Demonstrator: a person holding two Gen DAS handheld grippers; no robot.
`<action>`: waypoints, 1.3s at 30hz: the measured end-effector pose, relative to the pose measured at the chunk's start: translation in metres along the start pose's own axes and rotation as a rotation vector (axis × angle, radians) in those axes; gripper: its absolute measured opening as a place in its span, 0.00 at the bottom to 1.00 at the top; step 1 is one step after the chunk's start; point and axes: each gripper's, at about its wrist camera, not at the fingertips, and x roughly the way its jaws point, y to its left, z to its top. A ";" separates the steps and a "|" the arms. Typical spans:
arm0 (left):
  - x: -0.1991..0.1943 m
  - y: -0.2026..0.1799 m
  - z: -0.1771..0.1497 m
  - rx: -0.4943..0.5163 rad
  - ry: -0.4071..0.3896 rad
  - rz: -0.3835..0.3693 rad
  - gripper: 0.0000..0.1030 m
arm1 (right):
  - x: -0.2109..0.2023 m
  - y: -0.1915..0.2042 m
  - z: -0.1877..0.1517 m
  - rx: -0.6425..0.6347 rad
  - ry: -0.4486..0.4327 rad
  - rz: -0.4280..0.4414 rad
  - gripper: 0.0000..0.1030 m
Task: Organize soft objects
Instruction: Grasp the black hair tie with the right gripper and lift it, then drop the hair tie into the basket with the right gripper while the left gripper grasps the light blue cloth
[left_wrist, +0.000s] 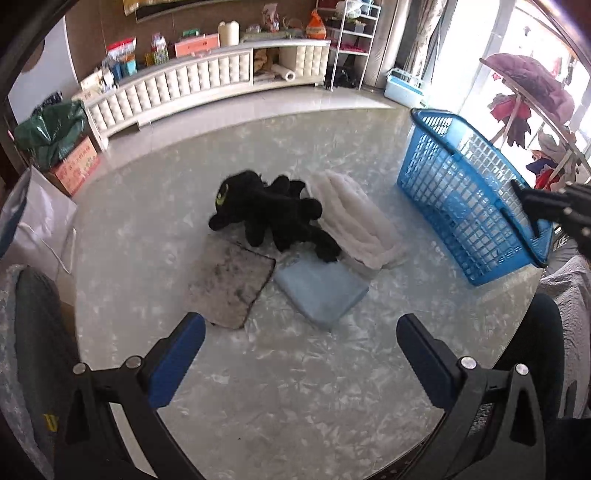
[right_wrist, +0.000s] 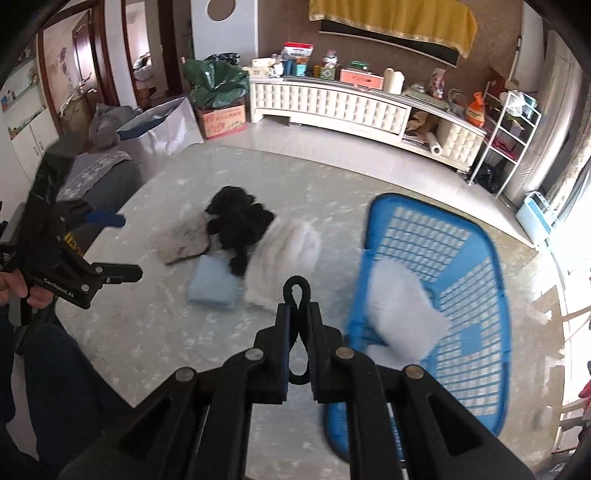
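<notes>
right now the right gripper (right_wrist: 299, 295) is clamped on the blue basket's (right_wrist: 454, 273) black handle (right_wrist: 295, 288) at the table's right edge. ahead of the wide-open, empty left gripper (left_wrist: 301, 328), nearest it, the soft pile sits mid-table: grey cloth (left_wrist: 232, 284), blue pad (left_wrist: 321, 286), black plush (left_wrist: 269, 214).

The round marbled table (left_wrist: 280, 387) is viewed from above by both wrist cameras (slightly different angles); the black plush toy (left_wrist: 269, 218) (right_wrist: 236, 221) is shared.

Open left tongs (left_wrist: 301, 334) face black plush (left_wrist: 269, 212).
</notes>
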 end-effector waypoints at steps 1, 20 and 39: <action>0.006 0.002 0.001 -0.009 0.013 -0.008 1.00 | 0.001 -0.006 0.000 0.005 -0.001 -0.008 0.08; 0.108 -0.039 0.004 0.247 0.173 -0.078 0.86 | 0.027 -0.078 -0.019 0.105 0.120 -0.055 0.08; 0.140 -0.024 0.010 0.215 0.172 -0.077 0.09 | 0.064 -0.096 -0.034 0.128 0.296 -0.020 0.08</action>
